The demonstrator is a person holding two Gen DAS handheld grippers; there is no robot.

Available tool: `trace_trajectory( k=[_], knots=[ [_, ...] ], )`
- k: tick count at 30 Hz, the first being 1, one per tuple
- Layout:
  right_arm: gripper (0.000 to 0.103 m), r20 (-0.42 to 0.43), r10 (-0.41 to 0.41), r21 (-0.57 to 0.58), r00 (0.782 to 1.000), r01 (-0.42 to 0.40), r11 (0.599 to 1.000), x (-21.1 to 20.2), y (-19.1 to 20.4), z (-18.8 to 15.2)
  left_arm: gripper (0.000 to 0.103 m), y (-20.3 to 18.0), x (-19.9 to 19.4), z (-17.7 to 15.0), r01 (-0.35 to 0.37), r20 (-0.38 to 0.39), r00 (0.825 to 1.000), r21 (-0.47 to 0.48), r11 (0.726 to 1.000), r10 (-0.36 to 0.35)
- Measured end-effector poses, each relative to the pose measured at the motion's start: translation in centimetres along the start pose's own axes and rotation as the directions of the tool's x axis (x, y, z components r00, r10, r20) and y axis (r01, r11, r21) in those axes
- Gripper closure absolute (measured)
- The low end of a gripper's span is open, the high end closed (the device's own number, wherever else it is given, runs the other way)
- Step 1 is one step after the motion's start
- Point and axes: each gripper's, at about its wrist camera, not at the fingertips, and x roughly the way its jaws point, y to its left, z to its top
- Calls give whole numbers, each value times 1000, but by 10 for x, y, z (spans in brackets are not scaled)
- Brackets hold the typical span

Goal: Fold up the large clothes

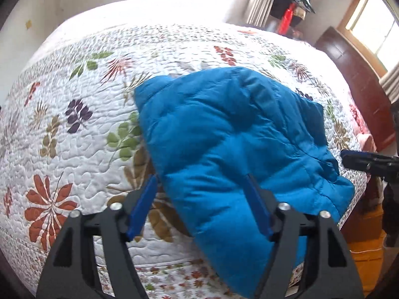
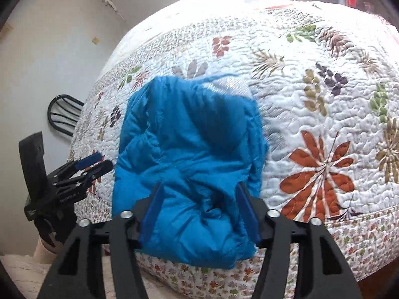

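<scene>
Our left gripper (image 1: 202,204) and right gripper (image 2: 199,211) stand wide open over the blue jacket (image 1: 237,144), its near edge between our fingers, gripped by neither.

The blue jacket (image 1: 232,144) hides the quilt (image 1: 74,129) beneath it; dark clutter (image 1: 294,0) at upper right is too blurred to identify.

Both claws point steeply down, left claw (image 1: 200,204) and right claw (image 2: 199,211) spread wide, gripping nothing.
</scene>
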Motion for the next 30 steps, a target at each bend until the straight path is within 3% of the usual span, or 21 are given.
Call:
trace_trajectory(
  k=[2,5,9,13,14,17,19,21,24,25,28,30],
  knots=[
    [20,-29,26,11,999,-26,1000,14,-10,6,29,17,11,-1,14,-37,999,-50,999,-16],
    [20,-101,154,110,983,-143,984,42,-40,12,28,39,30,-8,130,-103,984,-151,980,-146],
    [16,-132,297,197,946,-268,943,69,-61,11,24,57,53,-17,318,-98,930,-275,907,-355],
    [12,-139,398,270,907,-352,896,90,-75,8,24,56,76,-23,450,-95,858,-335,828,-505],
    [12,-141,412,280,900,-363,889,93,-77,8,21,53,79,-24,469,-93,847,-335,817,-524],
    [12,-145,462,297,875,-407,864,102,-78,4,19,42,85,-21,493,-96,833,-317,810,-545],
    [22,-137,503,316,853,-443,839,106,-78,2,25,37,82,-19,509,-86,828,-298,807,-554],
    [33,-131,513,293,848,-461,838,103,-74,3,38,34,77,-17,514,-82,831,-268,815,-551],
    [49,-112,530,251,841,-492,833,90,-64,4,52,36,67,-14,553,-57,809,-262,791,-585],
    [52,-102,535,239,839,-501,832,86,-61,4,53,35,62,-14,565,-41,805,-250,786,-592],
    [57,-72,546,214,835,-522,826,72,-49,8,56,32,44,-9,567,2,816,-202,799,-578],
    [58,-40,557,181,830,-542,821,59,-36,15,57,34,31,-1,576,40,814,-186,796,-579]
  ],
)
